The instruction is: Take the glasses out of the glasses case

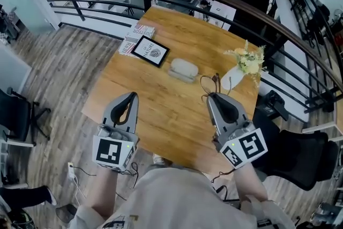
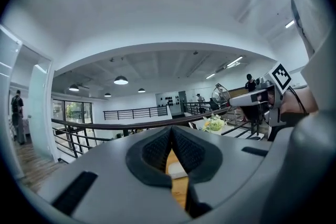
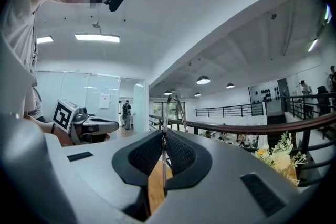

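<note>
My left tongs (image 1: 133, 96) are pinched together, nothing between them. My right tongs (image 1: 211, 97) are clenched on the thin frame of the glasses (image 1: 207, 83), out over the wooden table (image 1: 161, 115). Beyond them lies the grey case (image 1: 183, 69), apart from the glasses, with flowers (image 1: 247, 60) off to the right.

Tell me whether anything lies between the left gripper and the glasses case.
Nothing visible does: only bare tabletop runs from the left gripper to the glasses case. The framed picture lies left of that line, and the glasses, pinched in the right gripper, are off to the right.
</note>
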Action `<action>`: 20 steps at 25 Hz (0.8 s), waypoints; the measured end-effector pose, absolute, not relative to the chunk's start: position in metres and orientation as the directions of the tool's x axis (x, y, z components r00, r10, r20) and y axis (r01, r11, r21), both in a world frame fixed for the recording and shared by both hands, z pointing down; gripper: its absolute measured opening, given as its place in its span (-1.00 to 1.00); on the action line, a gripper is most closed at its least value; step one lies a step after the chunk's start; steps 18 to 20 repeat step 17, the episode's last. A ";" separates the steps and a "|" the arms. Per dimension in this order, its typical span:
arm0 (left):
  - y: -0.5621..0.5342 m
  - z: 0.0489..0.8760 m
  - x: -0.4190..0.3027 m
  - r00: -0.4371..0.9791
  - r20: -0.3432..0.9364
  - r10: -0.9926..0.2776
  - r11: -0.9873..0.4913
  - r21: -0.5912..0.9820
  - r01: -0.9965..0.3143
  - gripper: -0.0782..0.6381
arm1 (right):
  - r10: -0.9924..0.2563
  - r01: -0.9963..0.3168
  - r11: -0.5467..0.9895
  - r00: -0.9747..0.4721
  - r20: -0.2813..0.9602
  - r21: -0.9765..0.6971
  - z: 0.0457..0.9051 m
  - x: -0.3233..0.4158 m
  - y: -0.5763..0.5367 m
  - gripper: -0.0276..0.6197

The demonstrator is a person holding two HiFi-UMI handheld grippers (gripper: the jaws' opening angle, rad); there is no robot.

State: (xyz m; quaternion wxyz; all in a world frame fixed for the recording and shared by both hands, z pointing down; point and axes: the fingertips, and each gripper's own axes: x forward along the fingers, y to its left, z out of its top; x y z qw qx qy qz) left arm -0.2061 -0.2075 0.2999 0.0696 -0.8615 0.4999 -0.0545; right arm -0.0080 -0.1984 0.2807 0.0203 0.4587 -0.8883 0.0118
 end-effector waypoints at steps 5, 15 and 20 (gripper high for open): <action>-0.210 0.308 -0.207 0.492 0.045 -0.869 -0.492 -0.169 -0.854 -0.74 | -0.822 -0.822 0.569 -0.569 0.033 -0.008 0.279 -0.002 -0.203 -0.78; -0.211 0.305 -0.205 0.494 0.047 -0.868 -0.494 -0.182 -0.850 -0.74 | -0.821 -0.823 0.568 -0.568 0.051 -0.013 0.284 -0.001 -0.206 -0.78; -0.211 0.305 -0.205 0.494 0.049 -0.868 -0.494 -0.182 -0.850 -0.74 | -0.820 -0.822 0.570 -0.570 0.052 -0.015 0.284 -0.001 -0.206 -0.78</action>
